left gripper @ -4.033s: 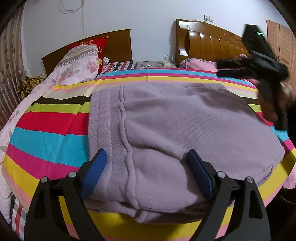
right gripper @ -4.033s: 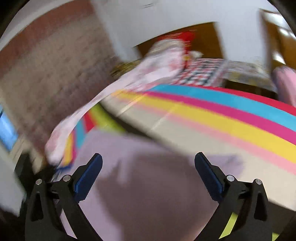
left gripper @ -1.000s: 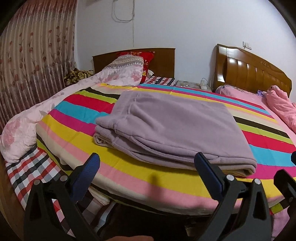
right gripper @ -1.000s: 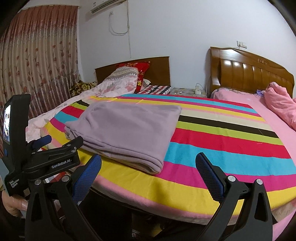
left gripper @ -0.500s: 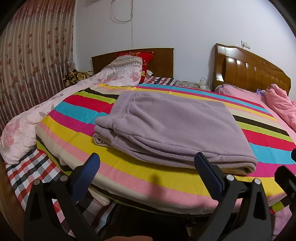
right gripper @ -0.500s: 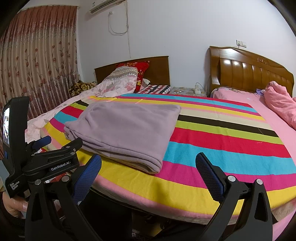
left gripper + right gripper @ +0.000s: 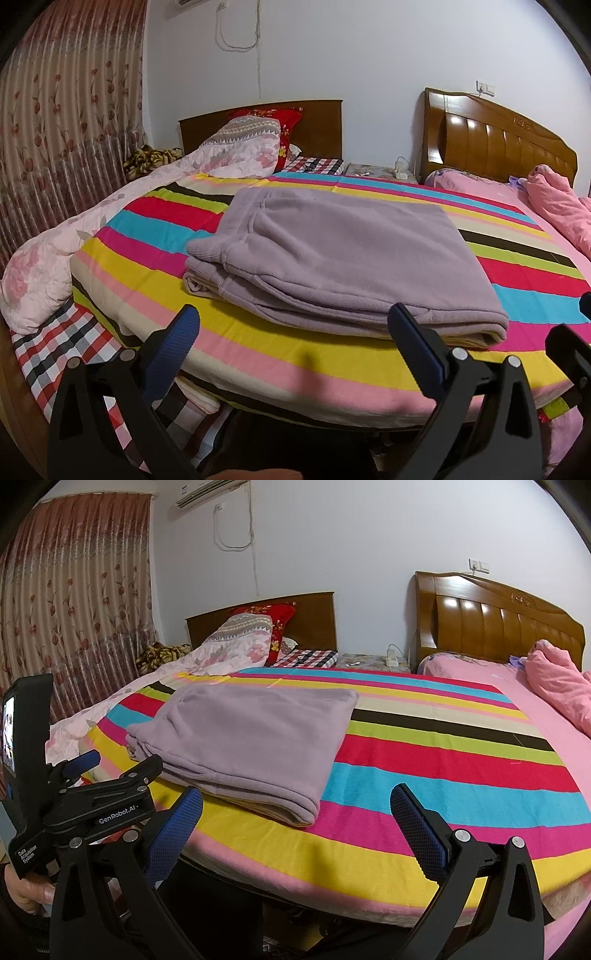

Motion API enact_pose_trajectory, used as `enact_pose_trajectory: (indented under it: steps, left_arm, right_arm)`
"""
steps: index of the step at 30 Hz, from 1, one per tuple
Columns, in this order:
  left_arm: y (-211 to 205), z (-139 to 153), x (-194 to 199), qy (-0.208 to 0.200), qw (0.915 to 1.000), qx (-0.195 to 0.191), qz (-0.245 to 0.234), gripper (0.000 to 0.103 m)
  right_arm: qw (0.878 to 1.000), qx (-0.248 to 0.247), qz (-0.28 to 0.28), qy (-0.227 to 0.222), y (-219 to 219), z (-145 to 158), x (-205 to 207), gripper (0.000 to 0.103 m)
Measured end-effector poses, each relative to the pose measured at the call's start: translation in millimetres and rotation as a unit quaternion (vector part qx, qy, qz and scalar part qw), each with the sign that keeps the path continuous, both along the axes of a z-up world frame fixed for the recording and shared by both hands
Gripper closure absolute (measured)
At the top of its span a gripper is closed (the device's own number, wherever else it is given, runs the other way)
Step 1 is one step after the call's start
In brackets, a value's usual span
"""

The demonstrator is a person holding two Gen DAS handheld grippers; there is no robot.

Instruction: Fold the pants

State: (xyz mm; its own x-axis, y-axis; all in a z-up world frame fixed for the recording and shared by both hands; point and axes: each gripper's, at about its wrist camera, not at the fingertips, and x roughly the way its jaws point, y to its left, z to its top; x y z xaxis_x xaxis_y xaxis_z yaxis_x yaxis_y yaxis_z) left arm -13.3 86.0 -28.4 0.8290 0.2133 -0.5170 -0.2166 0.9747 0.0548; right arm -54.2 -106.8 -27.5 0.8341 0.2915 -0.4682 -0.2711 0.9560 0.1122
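The lilac fleece pants (image 7: 343,254) lie folded in a flat rectangle on the striped bedspread (image 7: 332,369), near the bed's front edge; they also show in the right wrist view (image 7: 251,734). My left gripper (image 7: 295,339) is open and empty, held back off the bed's front edge, apart from the pants. My right gripper (image 7: 295,819) is open and empty, also off the front edge, to the right of the pants. The left gripper's body (image 7: 92,797) shows at the left of the right wrist view.
A floral quilt (image 7: 92,229) and pillows (image 7: 255,144) lie along the left of the bed. A second bed with pink bedding (image 7: 554,686) stands to the right. A bedside table (image 7: 373,661) is between the headboards. A curtain (image 7: 74,627) hangs at left.
Both grippers have pulled back from the folded pants to beyond the bed's front edge since four seconds ago. Over the last second the views hardly shift. The pants lie still.
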Motion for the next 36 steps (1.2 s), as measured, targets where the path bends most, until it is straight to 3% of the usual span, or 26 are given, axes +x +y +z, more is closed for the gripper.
enact_pose_trajectory:
  steps: [36]
  left_arm:
    - [-9.8, 0.6, -7.3, -0.031, 0.9993, 0.011, -0.018, 0.001]
  right_arm:
    - [1.0, 0.003, -0.002, 0.003, -0.8, -0.6, -0.1, 0.004]
